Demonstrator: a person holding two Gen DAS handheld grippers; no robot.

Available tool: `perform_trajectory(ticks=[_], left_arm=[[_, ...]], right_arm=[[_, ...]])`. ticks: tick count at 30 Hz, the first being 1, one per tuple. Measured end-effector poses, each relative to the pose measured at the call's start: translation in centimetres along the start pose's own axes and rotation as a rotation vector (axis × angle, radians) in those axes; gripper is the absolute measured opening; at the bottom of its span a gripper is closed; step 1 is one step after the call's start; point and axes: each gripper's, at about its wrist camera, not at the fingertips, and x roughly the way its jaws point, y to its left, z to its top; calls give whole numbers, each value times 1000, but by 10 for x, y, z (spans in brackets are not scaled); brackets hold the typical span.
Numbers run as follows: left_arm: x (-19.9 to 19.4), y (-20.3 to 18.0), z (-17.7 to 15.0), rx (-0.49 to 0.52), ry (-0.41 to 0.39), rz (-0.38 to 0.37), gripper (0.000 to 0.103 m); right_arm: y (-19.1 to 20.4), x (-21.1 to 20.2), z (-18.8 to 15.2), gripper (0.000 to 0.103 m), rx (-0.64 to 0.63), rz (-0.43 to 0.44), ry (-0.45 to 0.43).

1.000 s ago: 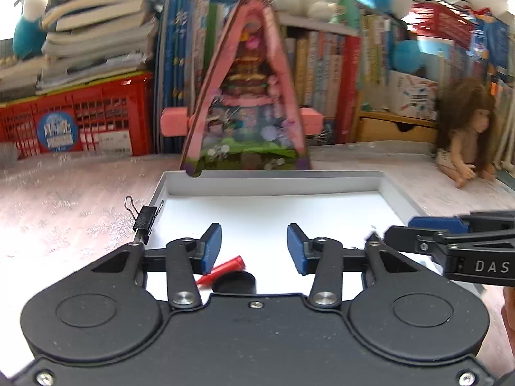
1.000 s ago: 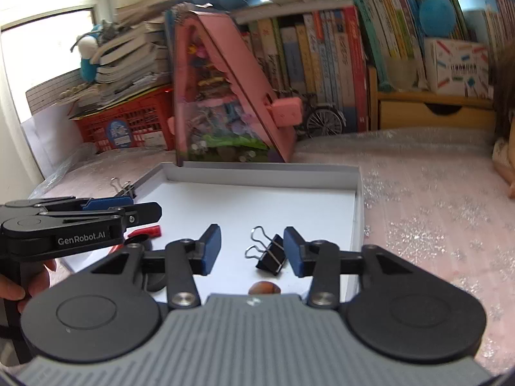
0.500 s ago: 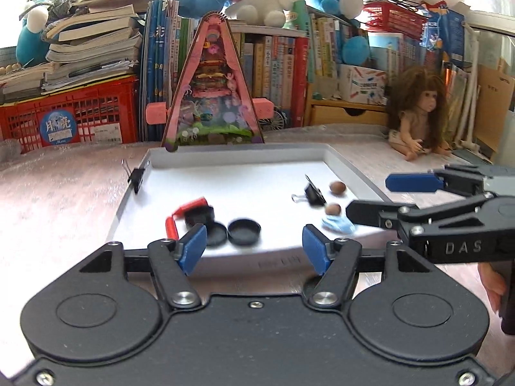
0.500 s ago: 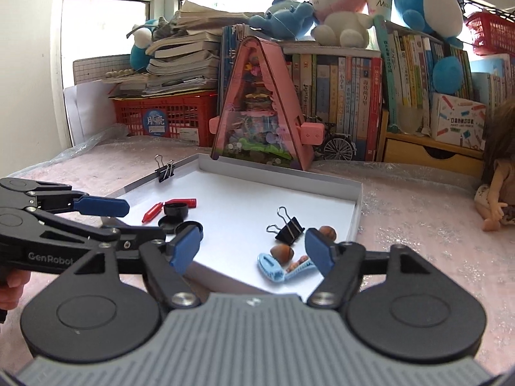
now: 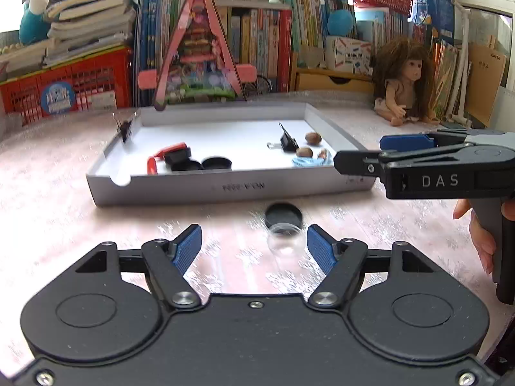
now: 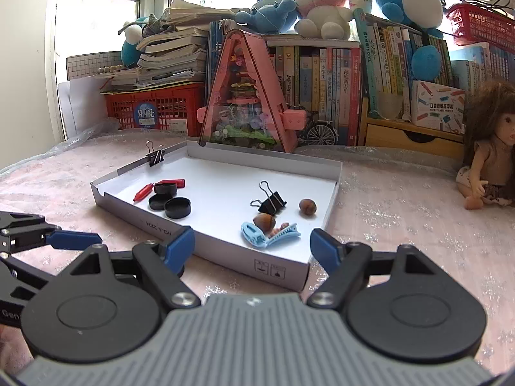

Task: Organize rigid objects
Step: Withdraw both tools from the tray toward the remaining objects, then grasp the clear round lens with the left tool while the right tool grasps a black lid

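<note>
Pale pink glittery tabletop [image 6: 402, 212] carries a shallow white cardboard tray [image 6: 225, 251] below a shelf of upright books [image 6: 325, 74] and plush toys. Left gripper [image 5: 254, 247] and right gripper [image 6: 252, 244] both stand spread wide, holding nothing. A small clear plastic jar with black lid [image 5: 284, 225] lies on the tabletop just outside the tray's near wall, between the left fingers.

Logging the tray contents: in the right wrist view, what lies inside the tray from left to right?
Red crayon → black caps → black binder clip → blue hair clip → lone nut near the white tray's right wall.
</note>
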Motion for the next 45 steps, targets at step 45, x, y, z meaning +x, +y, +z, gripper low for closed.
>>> perform_trajectory(ticks=[45], left_arm=[[3,67,22,-70,-29,151,33]], right_arm=[[76,41,-13,75,-131,59,137]])
